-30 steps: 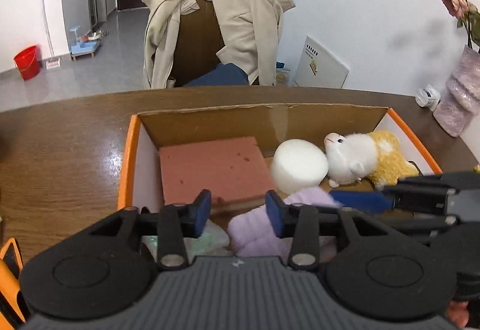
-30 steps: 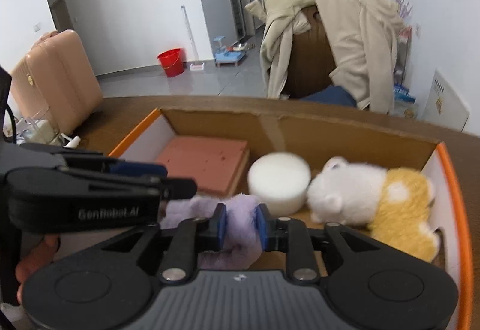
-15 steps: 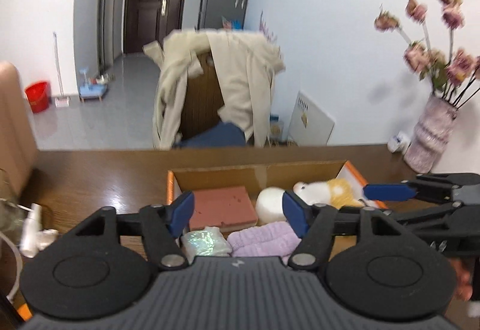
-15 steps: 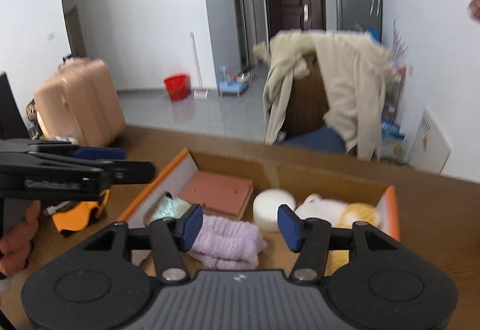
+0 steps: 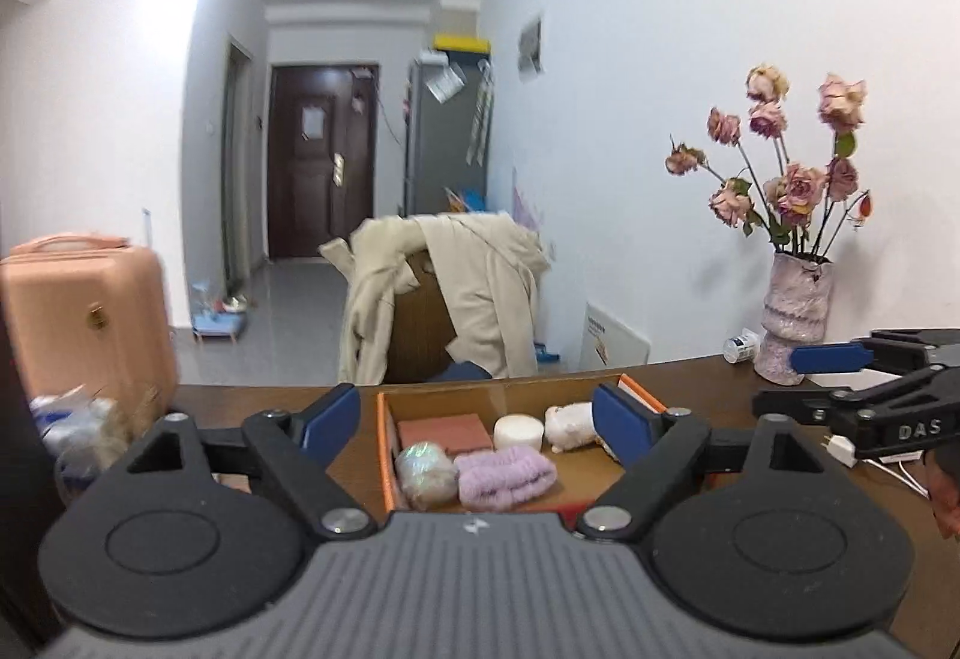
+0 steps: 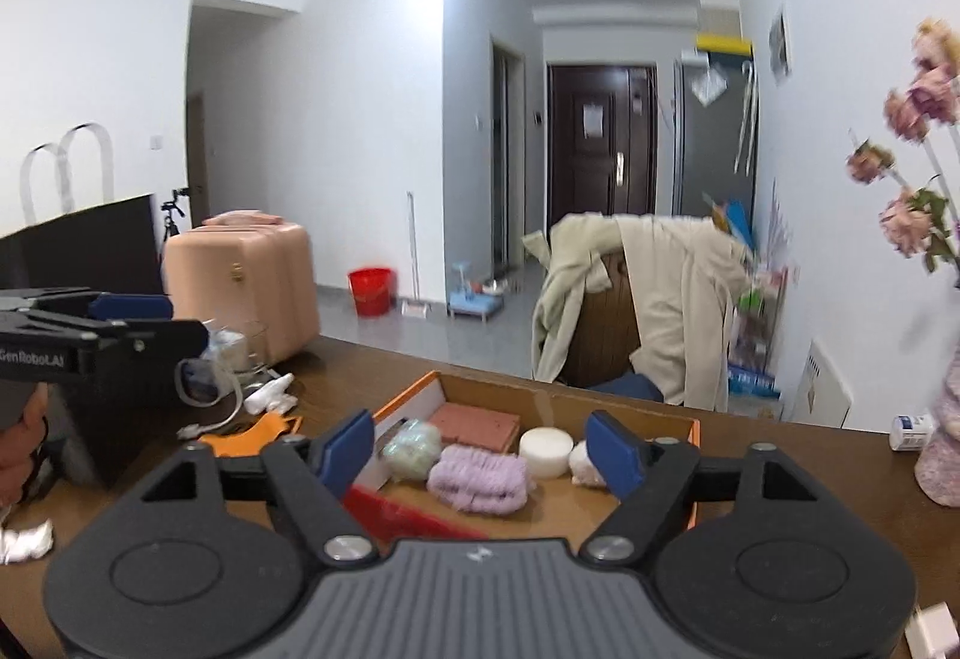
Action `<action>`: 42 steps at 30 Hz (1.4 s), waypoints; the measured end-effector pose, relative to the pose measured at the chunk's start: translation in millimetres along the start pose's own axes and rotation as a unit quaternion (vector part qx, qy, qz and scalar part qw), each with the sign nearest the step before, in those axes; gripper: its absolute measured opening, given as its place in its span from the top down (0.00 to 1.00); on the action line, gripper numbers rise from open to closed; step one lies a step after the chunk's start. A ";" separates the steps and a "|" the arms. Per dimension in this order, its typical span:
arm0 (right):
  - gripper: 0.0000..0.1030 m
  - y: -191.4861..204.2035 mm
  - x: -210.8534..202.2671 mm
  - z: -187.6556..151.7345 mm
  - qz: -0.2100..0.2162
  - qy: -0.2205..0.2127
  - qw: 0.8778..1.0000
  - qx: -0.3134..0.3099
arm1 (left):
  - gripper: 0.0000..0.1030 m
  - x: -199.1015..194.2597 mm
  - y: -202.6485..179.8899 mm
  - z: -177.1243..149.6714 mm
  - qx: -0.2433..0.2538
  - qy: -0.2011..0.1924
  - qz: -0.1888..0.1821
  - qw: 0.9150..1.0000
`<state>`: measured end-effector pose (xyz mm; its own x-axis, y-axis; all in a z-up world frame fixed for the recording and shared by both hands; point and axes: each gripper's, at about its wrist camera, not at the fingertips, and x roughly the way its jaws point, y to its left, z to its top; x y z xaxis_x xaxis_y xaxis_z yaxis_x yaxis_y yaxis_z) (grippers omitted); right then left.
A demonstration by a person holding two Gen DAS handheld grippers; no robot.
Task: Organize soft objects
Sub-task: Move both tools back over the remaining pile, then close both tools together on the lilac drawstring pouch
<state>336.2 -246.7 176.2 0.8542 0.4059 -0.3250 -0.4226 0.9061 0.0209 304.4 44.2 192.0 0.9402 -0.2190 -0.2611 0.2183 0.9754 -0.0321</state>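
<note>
Five soft shapes fill the cardboard box (image 5: pixel 636 388): fuzzy lilac roll (image 5: pixel 504 478), smooth white puck (image 5: pixel 519 431).

One cardboard box (image 5: pixel 641 390), five soft objects inside; one vase (image 5: pixel 795 317), one suitcase (image 5: pixel 78 323).

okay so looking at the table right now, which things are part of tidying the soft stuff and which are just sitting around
Part of the job: cardboard box, purple towel, white sponge, plush toy, red sponge, shiny ball.

Just lying about: vase of flowers, pill bottle, suitcase, coat on chair.
</note>
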 end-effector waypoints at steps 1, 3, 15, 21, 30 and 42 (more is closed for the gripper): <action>0.20 6.2 -11.3 -11.0 0.000 -0.004 1.000 -0.004 | 0.16 -13.1 -3.4 -11.6 -0.003 -0.005 0.005 1.000; 0.17 16.3 -32.4 -32.4 0.003 -0.013 1.000 -0.002 | 0.12 -33.6 -7.7 -31.9 -0.013 -0.010 0.013 1.000; 0.15 62.8 -76.5 -164.6 0.025 0.053 0.998 0.032 | 0.02 -94.5 -16.9 -146.9 -0.045 0.040 -0.013 0.998; 0.15 73.4 -73.6 -170.9 0.033 0.066 0.997 0.037 | 0.02 -81.9 -16.2 -154.3 -0.052 0.056 -0.015 0.997; 0.27 52.2 -39.8 -164.4 0.037 0.078 0.989 0.122 | 0.03 -50.2 -8.2 -158.2 -0.069 0.080 0.003 0.994; 0.40 45.1 59.5 -160.4 0.073 0.112 0.962 0.239 | 0.20 12.2 7.2 -169.1 -0.111 0.128 -0.014 0.985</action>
<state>319.4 -200.8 6.1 0.6871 0.5456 -0.4798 -0.3006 0.8146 0.4960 273.1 53.0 25.4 0.8316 -0.2602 -0.4907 0.1539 0.9568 -0.2465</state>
